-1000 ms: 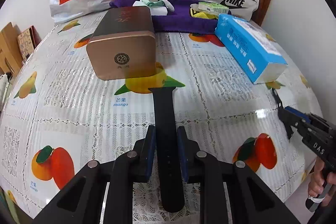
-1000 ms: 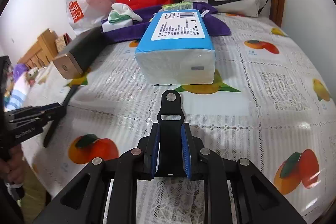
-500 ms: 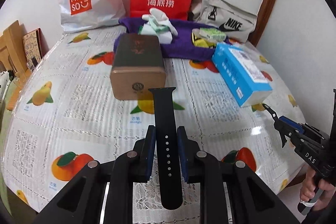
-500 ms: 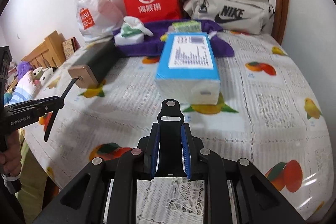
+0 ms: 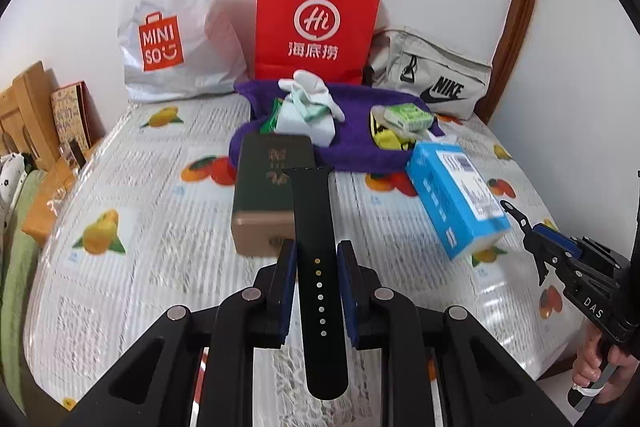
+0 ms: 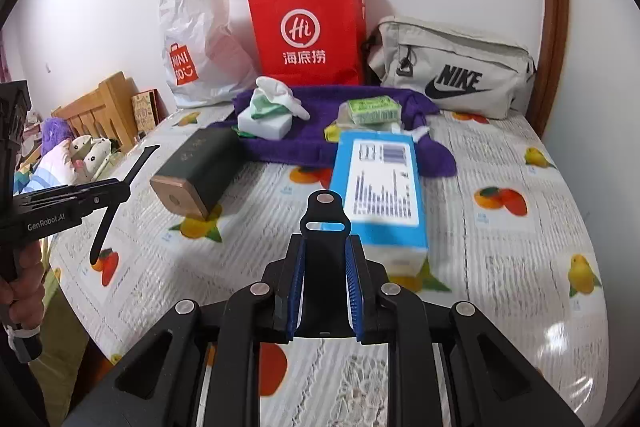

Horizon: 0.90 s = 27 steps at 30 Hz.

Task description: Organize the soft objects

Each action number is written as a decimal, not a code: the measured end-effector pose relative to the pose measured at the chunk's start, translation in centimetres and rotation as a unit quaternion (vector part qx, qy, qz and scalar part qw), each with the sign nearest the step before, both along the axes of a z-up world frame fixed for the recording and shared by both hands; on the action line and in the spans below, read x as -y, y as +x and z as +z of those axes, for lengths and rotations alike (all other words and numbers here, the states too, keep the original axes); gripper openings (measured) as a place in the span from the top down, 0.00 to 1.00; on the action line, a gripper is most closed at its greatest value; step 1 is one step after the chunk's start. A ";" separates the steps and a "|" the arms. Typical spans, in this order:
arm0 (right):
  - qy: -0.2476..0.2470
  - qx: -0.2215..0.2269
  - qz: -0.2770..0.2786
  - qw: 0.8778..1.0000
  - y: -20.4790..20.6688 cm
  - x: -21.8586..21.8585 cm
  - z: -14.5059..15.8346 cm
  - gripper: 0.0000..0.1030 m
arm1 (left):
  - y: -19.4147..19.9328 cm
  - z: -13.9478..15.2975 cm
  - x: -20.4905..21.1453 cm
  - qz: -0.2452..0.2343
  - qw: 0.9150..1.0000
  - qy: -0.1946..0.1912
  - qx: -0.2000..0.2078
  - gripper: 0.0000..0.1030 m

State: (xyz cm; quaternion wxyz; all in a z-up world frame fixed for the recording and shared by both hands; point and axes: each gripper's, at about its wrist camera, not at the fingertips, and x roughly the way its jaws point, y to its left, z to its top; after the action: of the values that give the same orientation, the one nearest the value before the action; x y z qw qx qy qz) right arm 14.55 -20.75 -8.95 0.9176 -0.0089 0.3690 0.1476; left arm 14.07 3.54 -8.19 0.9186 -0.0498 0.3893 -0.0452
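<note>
My left gripper (image 5: 316,259) is shut on a long black watch strap with holes (image 5: 316,227), held in the air above the fruit-print table. My right gripper (image 6: 325,259) is shut on the short black strap half with a stud and slot (image 6: 325,215), also held above the table. The left gripper and its strap show at the left of the right wrist view (image 6: 116,187). The right gripper shows at the right of the left wrist view (image 5: 532,231). The two straps are apart.
A dark green and gold box (image 5: 268,187) and a blue tissue pack (image 5: 456,195) lie mid-table. A purple towel (image 5: 352,147) behind carries white cloths and small green packs. A Miniso bag (image 5: 176,27), a red paper bag (image 5: 316,23) and a Nike pouch (image 5: 436,83) stand against the wall.
Both grippers have risen and pulled back from the table, each still holding its strap. The box and tissue pack look farther away and lower in view.
</note>
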 end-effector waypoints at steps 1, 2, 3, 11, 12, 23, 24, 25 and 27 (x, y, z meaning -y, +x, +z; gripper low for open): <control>0.001 0.000 0.002 1.000 0.2 -0.1 0.1 0.80 | 0.2 0.2 0.0 0.000 1.000 0.001 0.001 0.81; 0.004 0.001 0.004 1.000 0.6 -0.2 0.3 0.80 | 0.6 0.5 0.0 -0.001 1.000 0.003 0.004 0.81; 0.005 0.001 0.006 1.000 0.9 -0.2 0.4 0.80 | 0.8 0.7 0.0 -0.001 1.000 0.004 0.005 0.81; 0.009 0.005 0.009 1.000 3.3 -0.6 1.4 0.80 | 3.4 1.9 -0.1 0.002 1.000 0.004 0.012 0.81; 0.009 0.005 0.008 1.000 3.6 -0.6 1.6 0.80 | 3.6 2.0 -0.1 0.001 1.000 0.004 0.012 0.81; 0.010 0.015 0.003 1.000 6.8 -0.6 3.1 0.80 | 6.5 3.1 0.0 0.001 1.000 0.004 0.014 0.81; 0.010 0.017 0.004 1.000 7.1 -0.7 3.3 0.80 | 6.8 3.2 0.0 0.001 1.000 0.004 0.015 0.81; 0.010 0.018 0.004 1.000 7.4 -0.7 3.4 0.80 | 7.0 3.3 0.0 0.001 1.000 0.003 0.016 0.81; 0.011 0.020 0.004 1.000 7.9 -0.7 3.7 0.80 | 7.5 3.5 -0.1 0.002 1.000 0.003 0.017 0.81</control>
State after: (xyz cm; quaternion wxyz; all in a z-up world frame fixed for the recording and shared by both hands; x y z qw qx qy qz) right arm 22.48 -20.02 -5.23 0.9245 -0.0030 0.3485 0.1547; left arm 21.58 3.63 -4.69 0.9255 -0.0471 0.3733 -0.0428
